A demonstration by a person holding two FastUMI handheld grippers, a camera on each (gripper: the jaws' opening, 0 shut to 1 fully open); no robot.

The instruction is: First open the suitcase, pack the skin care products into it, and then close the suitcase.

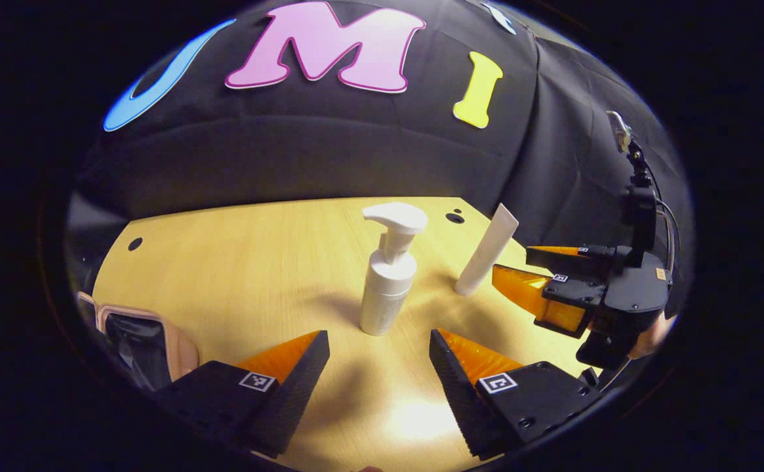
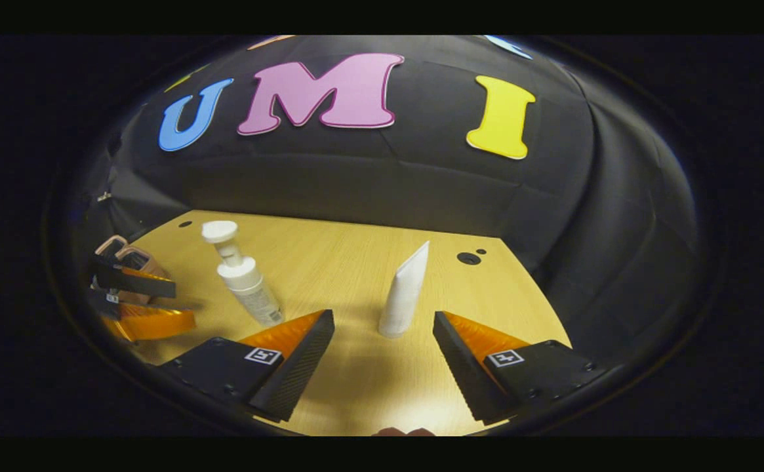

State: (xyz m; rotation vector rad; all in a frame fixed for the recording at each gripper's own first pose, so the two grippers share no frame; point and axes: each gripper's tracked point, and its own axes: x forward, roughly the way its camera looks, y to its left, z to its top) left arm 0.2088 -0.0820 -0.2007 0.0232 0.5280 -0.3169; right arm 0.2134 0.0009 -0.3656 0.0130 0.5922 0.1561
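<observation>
A white pump bottle [image 1: 388,269] stands upright on the wooden table [image 1: 257,262], just ahead of my open left gripper [image 1: 378,347], whose fingers are empty. To its right a white tube [image 1: 490,246] stands on its cap, leaning slightly. My right gripper [image 1: 513,262] hovers open beside the tube. In the right gripper view the tube [image 2: 404,295] stands straight ahead of my open right gripper [image 2: 382,321], with the pump bottle [image 2: 244,282] to its left. The left gripper [image 2: 183,305] shows at far left. A pink suitcase [image 1: 139,334] lies at the table's left edge, partly hidden.
The suitcase [image 2: 122,252] sits behind the left gripper in the right gripper view. Small dark holes [image 1: 454,217] mark the table near its far corner. Bare wood [image 2: 329,262] stretches between the bottles and the booth's black cloth wall.
</observation>
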